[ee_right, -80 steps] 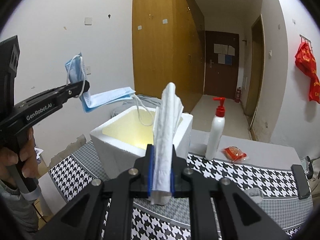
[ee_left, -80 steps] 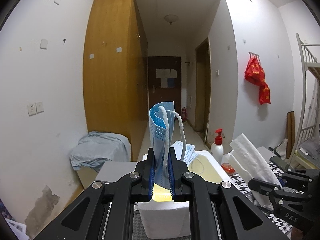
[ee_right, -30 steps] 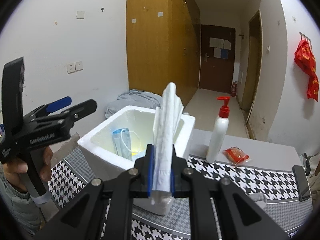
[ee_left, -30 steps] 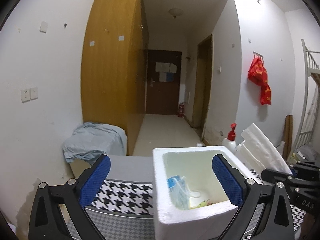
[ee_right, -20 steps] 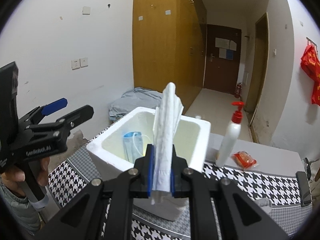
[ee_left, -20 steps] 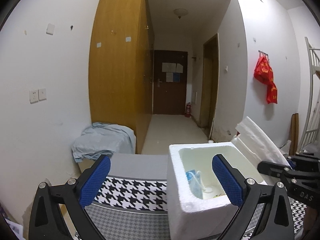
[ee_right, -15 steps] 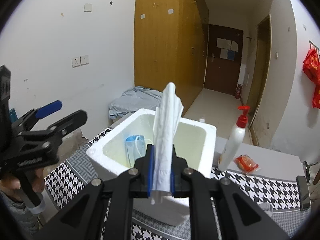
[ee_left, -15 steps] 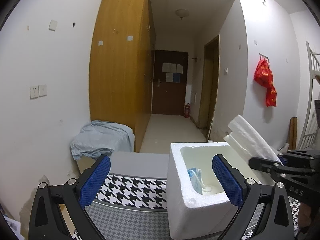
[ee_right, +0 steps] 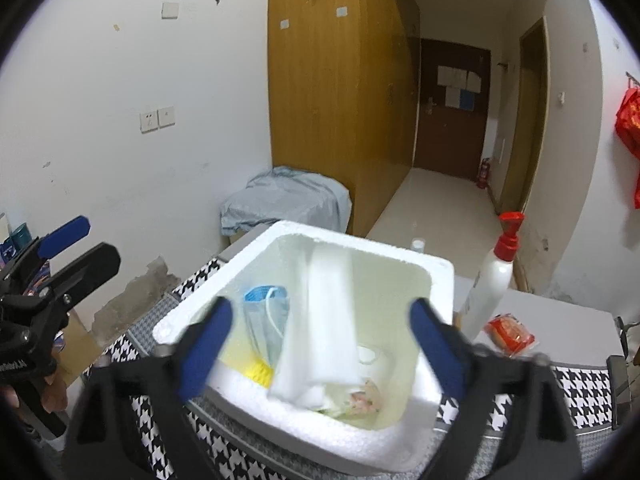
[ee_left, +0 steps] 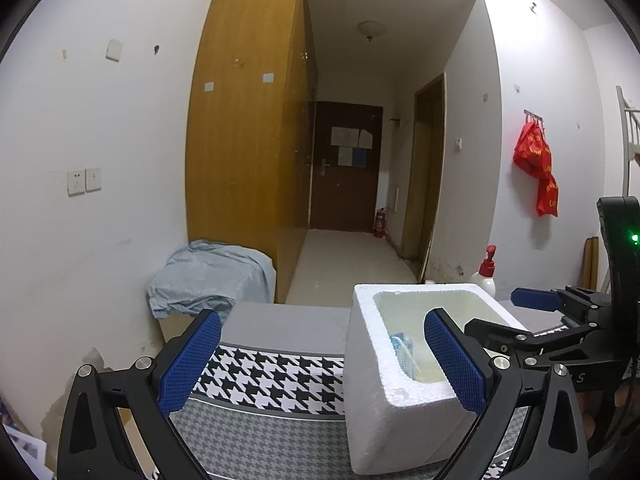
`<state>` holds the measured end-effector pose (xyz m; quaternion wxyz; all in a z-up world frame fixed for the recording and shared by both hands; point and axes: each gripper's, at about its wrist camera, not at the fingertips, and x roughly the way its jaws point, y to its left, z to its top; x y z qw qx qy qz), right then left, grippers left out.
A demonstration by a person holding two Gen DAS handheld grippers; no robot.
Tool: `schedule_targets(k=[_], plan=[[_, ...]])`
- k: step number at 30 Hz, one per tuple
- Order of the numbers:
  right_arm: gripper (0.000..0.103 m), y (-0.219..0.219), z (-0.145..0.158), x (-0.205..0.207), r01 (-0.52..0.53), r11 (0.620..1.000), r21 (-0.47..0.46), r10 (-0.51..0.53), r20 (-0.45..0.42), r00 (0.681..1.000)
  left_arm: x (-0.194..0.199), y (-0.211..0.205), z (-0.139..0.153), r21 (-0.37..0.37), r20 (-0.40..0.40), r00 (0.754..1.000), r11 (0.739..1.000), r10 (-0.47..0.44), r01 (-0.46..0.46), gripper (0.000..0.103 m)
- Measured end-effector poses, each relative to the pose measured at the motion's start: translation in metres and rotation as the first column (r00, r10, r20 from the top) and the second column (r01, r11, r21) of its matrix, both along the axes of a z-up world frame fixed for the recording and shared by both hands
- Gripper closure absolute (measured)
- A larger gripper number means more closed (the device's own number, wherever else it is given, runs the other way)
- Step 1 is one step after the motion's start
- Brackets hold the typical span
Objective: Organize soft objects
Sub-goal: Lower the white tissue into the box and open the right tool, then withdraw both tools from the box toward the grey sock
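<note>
Both the right gripper (ee_right: 320,336) and the left gripper (ee_left: 320,360) are spread wide, nothing held. A white cloth (ee_right: 320,320) is seen inside the foam box (ee_right: 400,444), beside a blue mask (ee_right: 264,320). A pump bottle (ee_right: 490,284) and red packet (ee_right: 509,334) are set just beyond the box on the houndstooth table (ee_left: 272,372).

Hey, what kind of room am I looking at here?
Probably a dorm or small flat: a tall wooden wardrobe beside a hallway to an entrance door, and a bunk-bed frame at the right edge.

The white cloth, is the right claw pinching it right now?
No, the right gripper has its fingers spread wide, and the white cloth is loose in the foam box.
</note>
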<state>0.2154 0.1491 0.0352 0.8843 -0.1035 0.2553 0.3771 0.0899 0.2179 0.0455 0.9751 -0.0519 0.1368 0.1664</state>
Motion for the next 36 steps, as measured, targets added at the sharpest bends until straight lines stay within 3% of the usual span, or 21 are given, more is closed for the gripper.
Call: schedule_targets(k=[3, 14, 22, 36], plan=[[0.008, 0.0, -0.002, -0.001, -0.018, 1.0, -0.004, 0.018, -0.025, 1.0, -0.001, 0.001, 0.001, -0.006, 0.001, 1.0, 1.0, 0.002, -0.002, 0.001], [0.006, -0.015, 0.006, -0.017, -0.022, 1.0, -0.006, 0.022, 0.026, 0.999, -0.003, -0.008, 0.006, -0.011, 0.006, 1.0, 1.0, 0.002, -0.002, 0.001], [0.0, -0.043, 0.016, -0.02, 0.021, 0.998, 0.065, -0.023, 0.028, 0.999, -0.001, -0.025, 0.01, -0.008, -0.004, 0.999, 0.999, -0.032, 0.032, 0.001], [0.0, -0.098, 0.029, -0.029, 0.086, 0.991, 0.105, -0.093, 0.063, 0.994, 0.008, -0.067, 0.021, 0.006, -0.006, 0.993, 0.993, -0.116, 0.116, 0.001]])
